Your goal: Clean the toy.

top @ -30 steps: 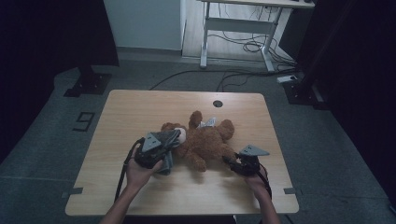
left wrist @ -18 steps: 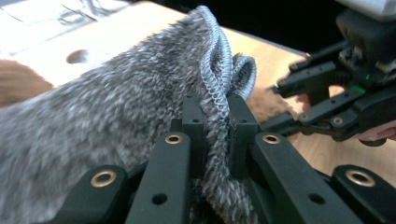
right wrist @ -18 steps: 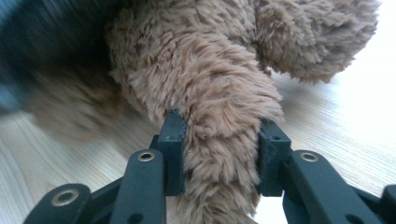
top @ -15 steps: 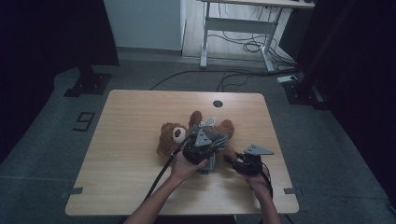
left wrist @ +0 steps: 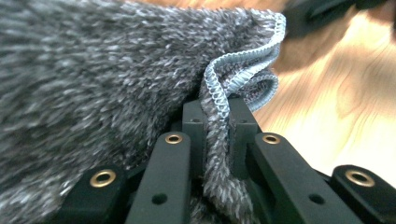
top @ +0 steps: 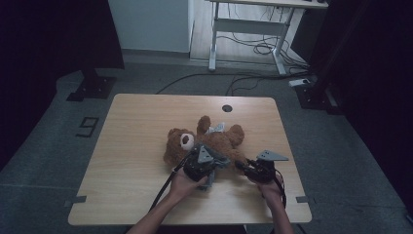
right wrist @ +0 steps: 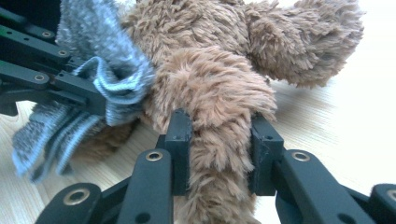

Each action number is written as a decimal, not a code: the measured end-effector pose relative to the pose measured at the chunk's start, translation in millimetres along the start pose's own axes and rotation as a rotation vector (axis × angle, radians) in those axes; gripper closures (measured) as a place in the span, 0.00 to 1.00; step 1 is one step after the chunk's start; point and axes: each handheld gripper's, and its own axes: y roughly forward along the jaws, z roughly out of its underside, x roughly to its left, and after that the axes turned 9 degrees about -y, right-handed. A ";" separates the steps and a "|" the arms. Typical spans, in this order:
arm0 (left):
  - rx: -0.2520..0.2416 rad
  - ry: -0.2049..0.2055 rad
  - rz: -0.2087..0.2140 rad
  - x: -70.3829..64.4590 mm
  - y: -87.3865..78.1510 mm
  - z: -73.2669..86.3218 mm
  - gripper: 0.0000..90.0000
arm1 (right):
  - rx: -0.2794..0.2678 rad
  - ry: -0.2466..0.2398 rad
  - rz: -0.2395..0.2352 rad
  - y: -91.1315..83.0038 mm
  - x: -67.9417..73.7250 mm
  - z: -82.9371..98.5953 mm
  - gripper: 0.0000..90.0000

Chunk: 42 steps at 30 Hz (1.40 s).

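A brown teddy bear lies mid-desk, the left gripper with fingers clenched on a grey cloth's blue hem beside it, the right gripper grasping one bear limb, the bear's face blurred, no label readable.

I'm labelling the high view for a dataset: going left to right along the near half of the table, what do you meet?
Teddy bear's head → left gripper with its grey cloth → right gripper on the bear's limb → bare table edge.
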 end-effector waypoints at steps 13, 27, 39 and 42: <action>-0.033 -0.081 0.003 33.2 -45.2 23.1 0.89 | 0.004 -0.030 -0.023 -0.4 -1.0 3.6 0.75; -0.037 0.008 0.104 -25.7 9.6 -38.5 0.90 | -0.002 -0.033 -0.020 -1.2 -0.7 4.6 0.75; 0.031 -0.072 0.130 1.6 9.7 -8.4 0.90 | 0.006 -0.037 -0.032 -3.6 -0.9 5.4 0.75; 0.036 -0.087 0.116 9.2 2.0 -0.6 0.90 | 0.007 -0.036 -0.036 -3.7 -1.5 6.0 0.75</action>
